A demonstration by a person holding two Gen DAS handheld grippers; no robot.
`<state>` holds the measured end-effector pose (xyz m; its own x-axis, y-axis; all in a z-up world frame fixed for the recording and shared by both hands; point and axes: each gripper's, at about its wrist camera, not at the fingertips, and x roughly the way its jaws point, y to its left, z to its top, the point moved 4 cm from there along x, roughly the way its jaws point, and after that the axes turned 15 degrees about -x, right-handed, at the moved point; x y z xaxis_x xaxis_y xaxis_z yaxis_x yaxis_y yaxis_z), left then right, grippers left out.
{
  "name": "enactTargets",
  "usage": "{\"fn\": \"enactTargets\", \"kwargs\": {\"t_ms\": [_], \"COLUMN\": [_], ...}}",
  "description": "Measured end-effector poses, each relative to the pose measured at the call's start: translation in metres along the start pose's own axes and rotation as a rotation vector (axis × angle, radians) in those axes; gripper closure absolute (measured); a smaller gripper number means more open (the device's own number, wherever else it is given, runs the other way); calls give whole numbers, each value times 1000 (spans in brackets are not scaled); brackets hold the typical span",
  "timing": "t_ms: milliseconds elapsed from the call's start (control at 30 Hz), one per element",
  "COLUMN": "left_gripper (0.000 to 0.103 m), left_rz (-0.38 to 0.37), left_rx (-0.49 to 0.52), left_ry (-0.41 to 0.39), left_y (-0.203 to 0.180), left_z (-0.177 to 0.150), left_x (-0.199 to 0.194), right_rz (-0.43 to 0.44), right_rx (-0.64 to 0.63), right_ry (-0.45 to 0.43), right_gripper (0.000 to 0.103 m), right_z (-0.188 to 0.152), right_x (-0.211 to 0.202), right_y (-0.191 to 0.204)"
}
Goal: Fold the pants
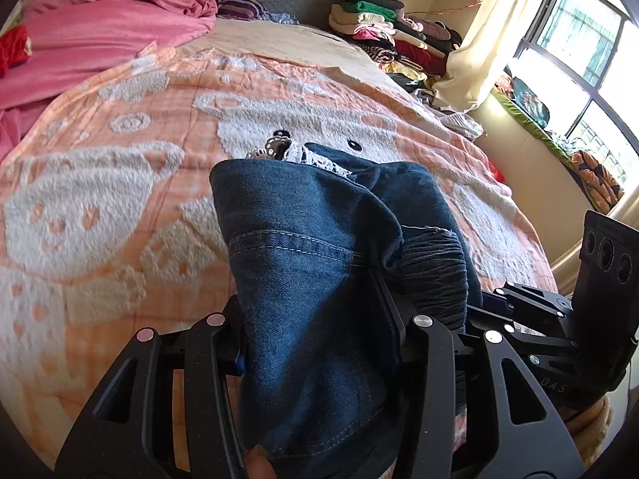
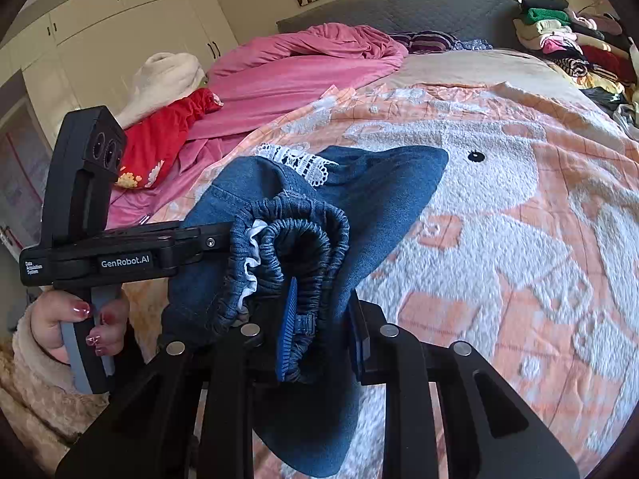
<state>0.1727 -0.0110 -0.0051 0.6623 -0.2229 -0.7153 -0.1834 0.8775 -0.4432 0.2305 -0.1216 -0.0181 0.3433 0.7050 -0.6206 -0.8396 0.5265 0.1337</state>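
Small dark blue denim pants (image 1: pixel 303 239) with white lace hem trim (image 1: pixel 307 157) and an elastic waistband (image 2: pixel 291 239) are held up above the bed. My left gripper (image 1: pixel 319 343) is shut on the denim near the waist. My right gripper (image 2: pixel 319 339) is shut on the gathered waistband, its blue finger pad (image 2: pixel 288 331) showing against the fabric. The two grippers are close side by side; the left one also shows in the right wrist view (image 2: pixel 120 255). The pant legs hang away from me, bunched.
An orange and white bear-patterned blanket (image 1: pixel 120 207) covers the bed. A pink quilt (image 2: pixel 295 68) and a red garment (image 2: pixel 159 139) lie at the far left. A stack of folded clothes (image 1: pixel 391 28) sits by the grey headboard. A window and curtain (image 1: pixel 491 24) are right.
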Motion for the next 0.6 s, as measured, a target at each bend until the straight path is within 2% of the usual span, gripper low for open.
{"fn": "enactTargets", "kwargs": {"t_ms": [267,600], "left_gripper": [65,65], "left_rz": [20,57], "left_rx": [0,-31], "left_ry": [5,55], "left_y": [8,30], "left_z": [20,10], "left_x": [16,43], "right_rz": [2,-1], "right_rx": [19,104], "right_ry": [17,79], "right_gripper": [80,80], "right_z": [14,-7], "right_x": [22,46], "right_y": [-15,-35]}}
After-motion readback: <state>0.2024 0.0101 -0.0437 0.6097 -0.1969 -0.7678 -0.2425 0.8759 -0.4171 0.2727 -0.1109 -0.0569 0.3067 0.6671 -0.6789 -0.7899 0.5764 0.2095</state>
